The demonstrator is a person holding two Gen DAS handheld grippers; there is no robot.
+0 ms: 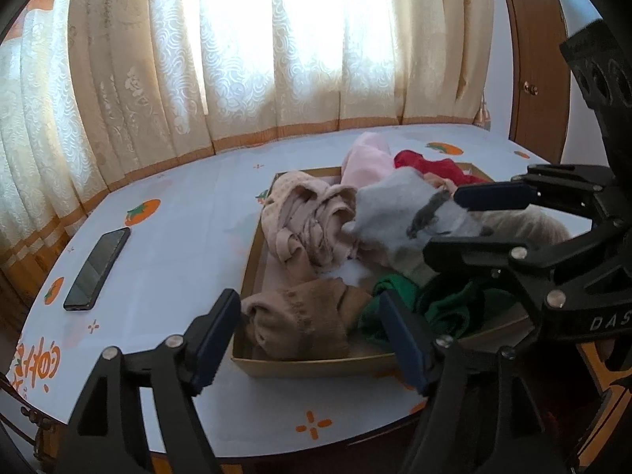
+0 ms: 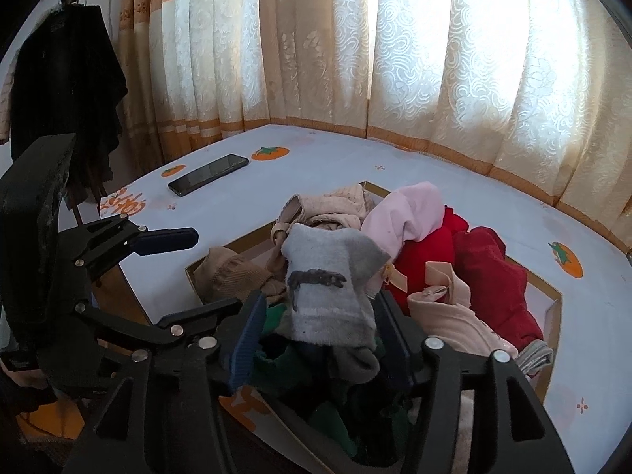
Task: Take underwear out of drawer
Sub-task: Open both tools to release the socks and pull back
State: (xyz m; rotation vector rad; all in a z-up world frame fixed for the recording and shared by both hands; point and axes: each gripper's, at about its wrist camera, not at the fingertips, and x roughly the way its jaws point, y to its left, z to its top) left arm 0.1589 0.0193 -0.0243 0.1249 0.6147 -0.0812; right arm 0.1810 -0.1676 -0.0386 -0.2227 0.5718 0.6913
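A shallow cardboard drawer [image 1: 316,365] on the table holds a heap of garments. A grey pair of underwear [image 2: 328,288] with a dark mark lies on top of the heap. It sits loose between the fingers of my right gripper [image 2: 320,339], whose jaws stand apart and whose pads do not press on it. My left gripper [image 1: 312,339] is open over the drawer's front left corner, above a tan garment [image 1: 300,320] and a green one [image 1: 446,304]. Beige-pink [image 1: 308,217], light pink [image 1: 367,158] and red [image 1: 430,166] pieces fill the back.
A black phone [image 1: 96,268] lies on the white persimmon-print tablecloth [image 1: 177,237] left of the drawer. Cream curtains [image 1: 237,59] hang close behind the table. A dark coat [image 2: 67,79] hangs at the left and a wooden door [image 1: 537,79] stands at the right.
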